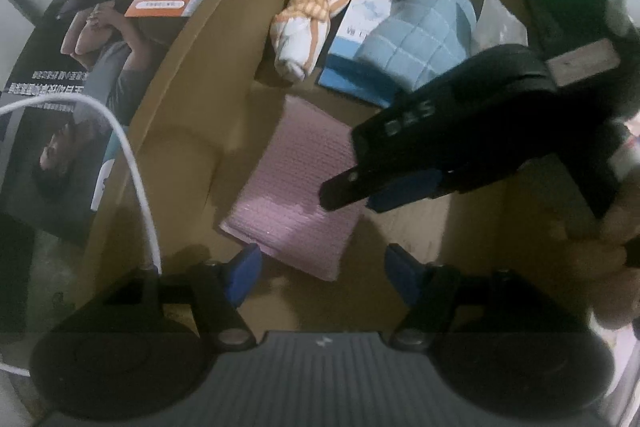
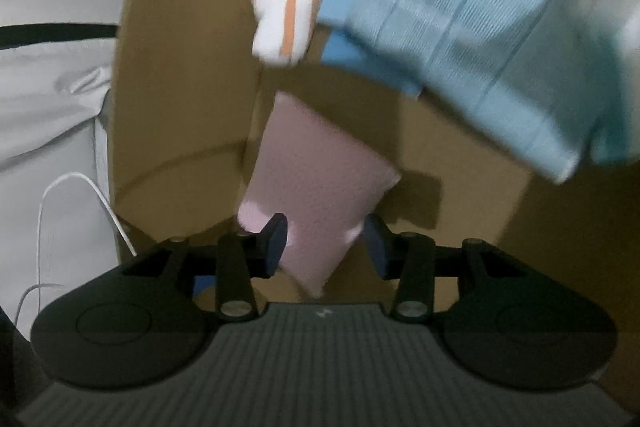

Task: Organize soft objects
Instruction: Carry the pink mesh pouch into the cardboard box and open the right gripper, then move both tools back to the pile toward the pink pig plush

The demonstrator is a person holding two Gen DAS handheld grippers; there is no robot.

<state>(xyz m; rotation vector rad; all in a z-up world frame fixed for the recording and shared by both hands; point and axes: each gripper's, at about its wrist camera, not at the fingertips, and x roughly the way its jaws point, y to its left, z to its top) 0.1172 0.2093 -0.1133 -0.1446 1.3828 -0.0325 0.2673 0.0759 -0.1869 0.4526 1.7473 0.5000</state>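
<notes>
Your left hand-held gripper (image 1: 322,273) hangs over the open cardboard box (image 1: 208,39) with its jaws spread wide and nothing between them, just above the near edge of the folded pink cloth (image 1: 298,183) lying flat on the box floor. Your right hand-held gripper (image 2: 326,241) is spread wide too, its blue pads on either side of the pink cloth's near corner, though you cannot tell whether they touch it. Farther back in the box lie the knotted orange-striped white cloth (image 1: 310,21), a blue-and-white packet (image 1: 356,31), and the blue quilted cloth (image 1: 424,35) resting on that packet.
</notes>
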